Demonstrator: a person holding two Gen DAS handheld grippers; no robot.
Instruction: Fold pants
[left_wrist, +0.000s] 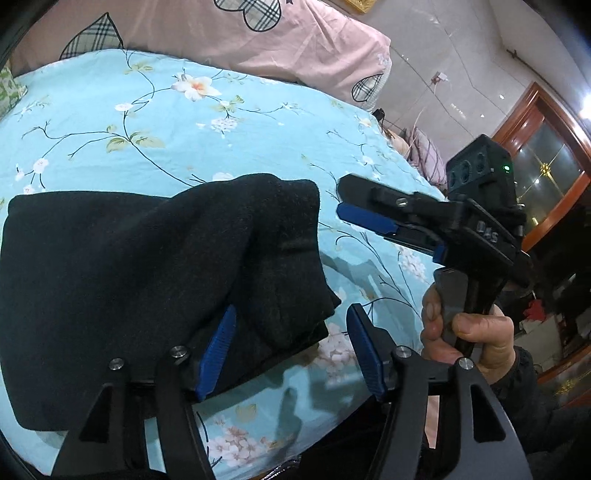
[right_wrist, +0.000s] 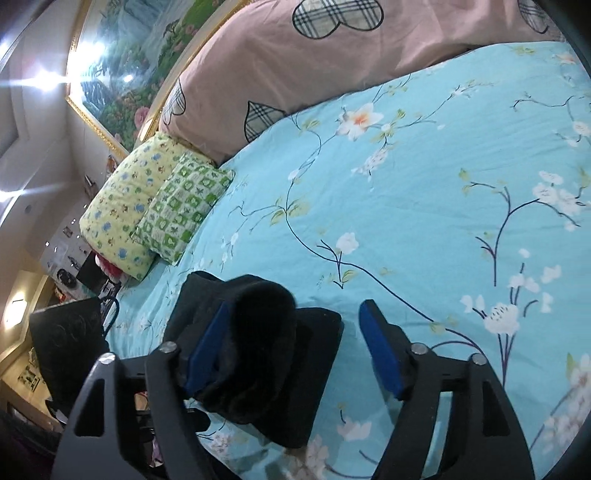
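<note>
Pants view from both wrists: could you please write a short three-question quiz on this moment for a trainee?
1. True or false: the left tool and the right tool are both shut on the pants.
2. What do the pants lie on? A) a wooden table B) a blue floral sheet C) a grey carpet
3. Fill in: the pants are ____ in colour.

Key: 1. False, both tools are open. 2. B. 3. Black.
</note>
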